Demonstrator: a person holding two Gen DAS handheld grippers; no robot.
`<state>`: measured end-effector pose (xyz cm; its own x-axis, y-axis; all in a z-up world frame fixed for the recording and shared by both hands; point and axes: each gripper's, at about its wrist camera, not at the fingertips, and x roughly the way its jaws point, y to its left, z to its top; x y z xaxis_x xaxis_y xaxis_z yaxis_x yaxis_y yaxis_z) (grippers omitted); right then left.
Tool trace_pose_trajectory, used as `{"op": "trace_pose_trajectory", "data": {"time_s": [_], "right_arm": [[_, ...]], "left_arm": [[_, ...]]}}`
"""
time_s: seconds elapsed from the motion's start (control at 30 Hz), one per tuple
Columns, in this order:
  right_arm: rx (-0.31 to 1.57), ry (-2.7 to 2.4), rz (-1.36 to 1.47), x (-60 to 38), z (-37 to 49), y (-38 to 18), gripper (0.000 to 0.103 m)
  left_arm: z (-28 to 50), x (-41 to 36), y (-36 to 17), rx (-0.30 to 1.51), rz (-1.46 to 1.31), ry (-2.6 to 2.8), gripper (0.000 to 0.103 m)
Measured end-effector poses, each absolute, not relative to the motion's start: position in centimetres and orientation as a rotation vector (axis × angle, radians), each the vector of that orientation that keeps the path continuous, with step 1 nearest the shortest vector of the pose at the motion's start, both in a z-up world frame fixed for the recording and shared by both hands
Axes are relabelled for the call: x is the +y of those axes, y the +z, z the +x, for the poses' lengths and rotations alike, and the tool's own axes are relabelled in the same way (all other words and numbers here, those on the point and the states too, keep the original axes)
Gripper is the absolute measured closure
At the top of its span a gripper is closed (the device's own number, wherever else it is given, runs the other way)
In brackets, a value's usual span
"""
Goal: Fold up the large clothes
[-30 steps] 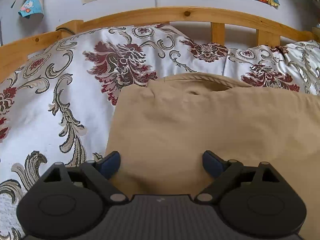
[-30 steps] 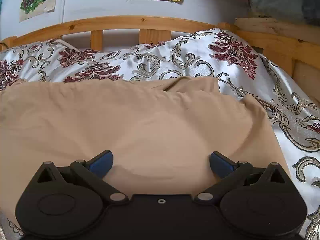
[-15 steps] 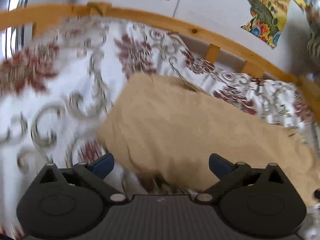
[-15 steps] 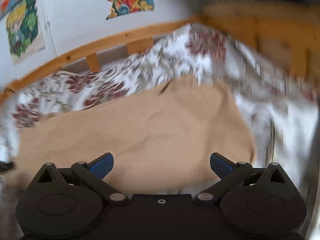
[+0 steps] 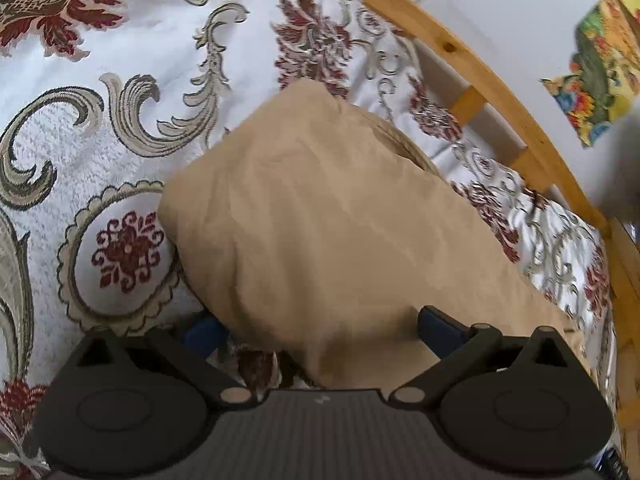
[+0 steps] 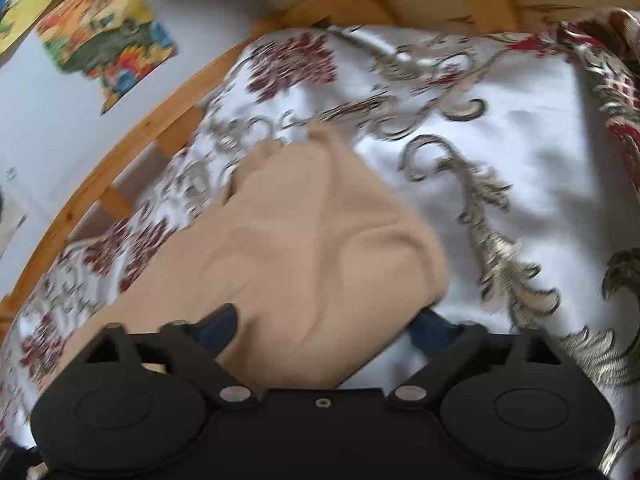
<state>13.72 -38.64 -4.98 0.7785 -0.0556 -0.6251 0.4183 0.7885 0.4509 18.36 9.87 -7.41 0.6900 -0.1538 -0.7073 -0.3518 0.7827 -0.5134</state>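
The tan garment (image 5: pixel 340 220) lies folded on the flowered bedspread (image 5: pixel 100 92), its near corners between the wide-spread fingers of the left gripper (image 5: pixel 320 326) and the right gripper (image 6: pixel 326 326) — neither has closed on it. The cloth looks soft and limp; a shallow bite could catch only the top layer, so the fold slumps open toward 12 o'clock, by the wooden rail (image 5: pixel 472 64).

Legible text: none. The wall pictures (image 6: pixel 108 40) carried coloured artwork only; no lettering, brand or number was readable anywhere.
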Motion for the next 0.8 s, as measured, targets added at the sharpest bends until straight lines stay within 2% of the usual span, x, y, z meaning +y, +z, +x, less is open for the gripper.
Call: {"op": "trace_pose_trajectory", "data": {"time_s": [0.07, 0.13, 0.17, 0.2, 0.23, 0.33, 0.4, 0.5, 0.67, 0.8], "right_arm": [[0.627, -0.280, 0.624, -39.2, 13.7, -5.1, 0.022], [0.638, -0.288, 0.624, -39.3, 13.7, -5.0, 0.025], [0.646, -0.303, 0.625, -39.4, 13.7, -4.9, 0.035], [0.653, -0.320, 0.637, -39.7, 13.7, -4.9, 0.058], [0.655, -0.324, 0.657, -40.0, 13.6, -4.9, 0.068], [0.635, -0.273, 0.785, -41.3, 12.8, -5.1, 0.089], [0.629, -0.258, 0.791, -41.3, 12.2, -4.3, 0.097], [0.631, -0.244, 0.701, -40.4, 10.8, -1.9, 0.101], [0.608, -0.213, 0.603, -39.4, 6.8, 1.5, 0.101], [0.675, -0.240, 0.585, -38.9, 4.5, 1.4, 0.098]], "left_arm": [[18.9, 9.6, -7.0, 0.839, -0.656, 0.160, 0.011], [19.4, 9.2, -6.4, 0.857, -0.619, 0.209, 0.027], [19.5, 9.2, -6.2, 0.864, -0.619, 0.224, 0.032], [19.5, 9.3, -6.0, 0.863, -0.625, 0.241, 0.048], [19.4, 9.4, -5.7, 0.862, -0.619, 0.273, 0.074], [19.4, 9.6, -5.1, 0.867, -0.586, 0.298, 0.094], [18.8, 9.7, -4.7, 0.847, -0.587, 0.287, 0.098], [17.4, 10.0, -3.7, 0.821, -0.597, 0.279, 0.099], [12.2, 11.5, -3.3, 0.826, -0.664, 0.269, 0.100], [9.0, 11.3, -4.5, 0.799, -0.593, 0.232, 0.099]]}}
